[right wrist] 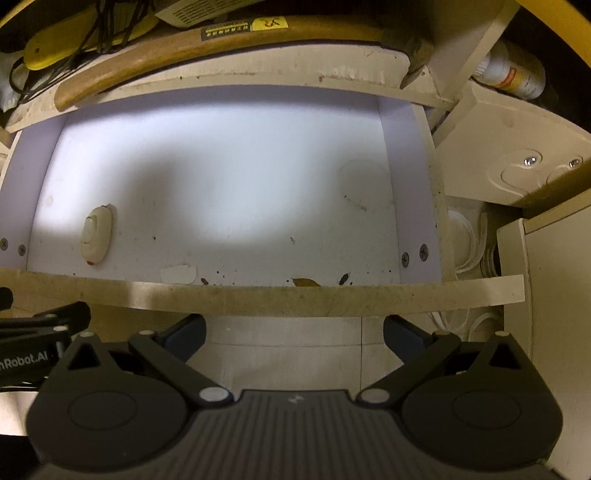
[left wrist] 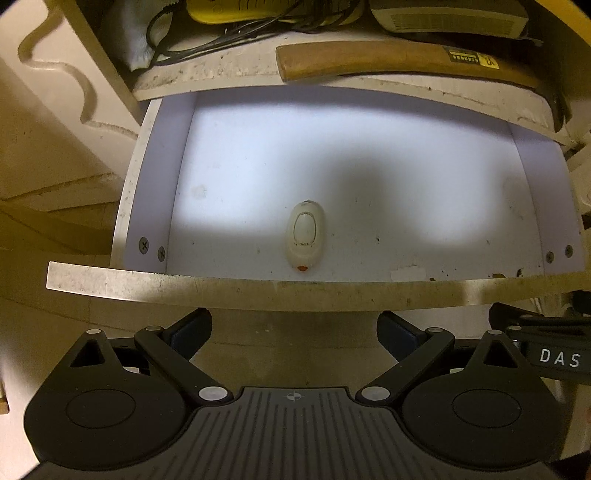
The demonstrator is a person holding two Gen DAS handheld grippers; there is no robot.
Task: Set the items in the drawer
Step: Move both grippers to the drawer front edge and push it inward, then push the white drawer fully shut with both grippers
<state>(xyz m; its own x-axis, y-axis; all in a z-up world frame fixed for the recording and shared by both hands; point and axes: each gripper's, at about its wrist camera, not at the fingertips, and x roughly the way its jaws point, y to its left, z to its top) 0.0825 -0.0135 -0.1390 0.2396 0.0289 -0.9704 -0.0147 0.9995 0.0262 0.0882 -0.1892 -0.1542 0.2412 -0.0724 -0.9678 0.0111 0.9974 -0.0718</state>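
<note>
Black plastic: the left hand-held gripper [left wrist: 293, 328] is held with its jaws spread wide and nothing between them, just short of the drawer's front edge. The right hand-held gripper [right wrist: 294, 330] is likewise spread wide and empty, alongside it; part of its body is seen at the right edge of the left wrist view.

Just beyond both sets of fingers, the white drawer [left wrist: 258, 291] is seen pulled out, its worn front panel running across both views. Screw heads are visible at the front corners of its side walls.

A small cream oval device [left wrist: 306, 236] is seen lying flat on the drawer floor, near the front panel. In the left wrist view it is roughly centred; in the right wrist view it [right wrist: 96, 234] sits toward the drawer's left side. An orange tip is shown at its near end; the type of device cannot be made out, possibly a small remote or switch. Specks of dirt and a dry leaf [right wrist: 306, 282] are seen along the front right of the floor.

Above the drawer, a wooden-handled tool [left wrist: 399, 61] with a yellow-black label is laid across the surface. Behind it, a yellow object [left wrist: 236, 11] with black cables and a grey vented box [left wrist: 447, 16] are partly seen.
</note>
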